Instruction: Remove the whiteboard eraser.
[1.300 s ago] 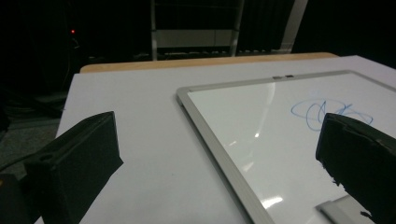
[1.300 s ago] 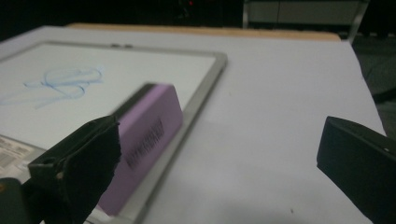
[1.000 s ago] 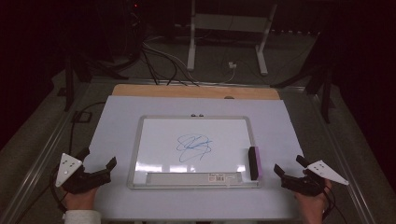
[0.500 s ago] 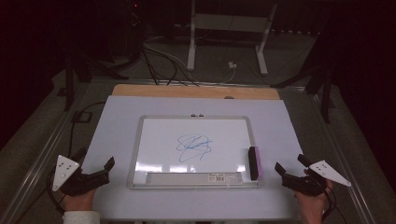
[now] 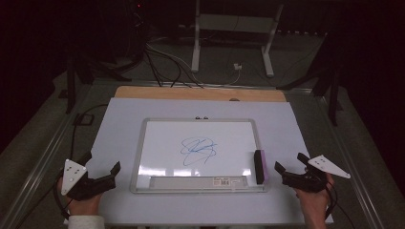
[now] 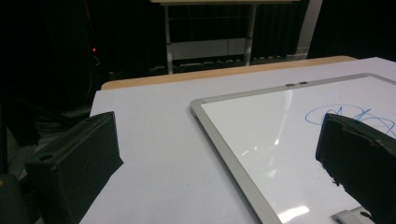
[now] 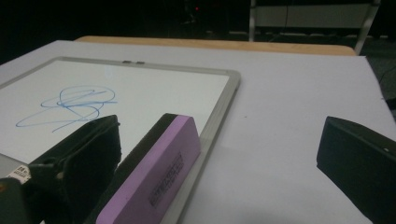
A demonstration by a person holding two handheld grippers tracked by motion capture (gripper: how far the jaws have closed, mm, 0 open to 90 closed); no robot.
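The left gripper (image 5: 98,177), nearest the person at the front-left corner of the table (image 5: 119,119), has slid a little outward and toward the person over the last second and now sits clear of the whiteboard's frame, jaws spread wide with nothing between them; its own view shows them apart over the bare white cover. The right gripper (image 5: 292,171) has barely shifted and waits at the front-right, jaws likewise wide and empty, just beside the eraser (image 5: 259,166). In the right gripper view the eraser (image 7: 154,175), purple-faced with a dark back, lies along the right edge of the whiteboard (image 7: 140,88), between the two jaws' lines but closer to the left one, not yet touched. Farther in, the blue scribble (image 5: 198,150) sits untouched in the middle of the whiteboard (image 5: 157,143). Beyond the board lies the wooden back strip of the table (image 5: 200,93), then a white stand (image 5: 234,28) and cables on the floor. Judging from this, the left hand has drawn aside while the right stands ready to take the eraser and wipe the scribble; nothing has been erased so far.
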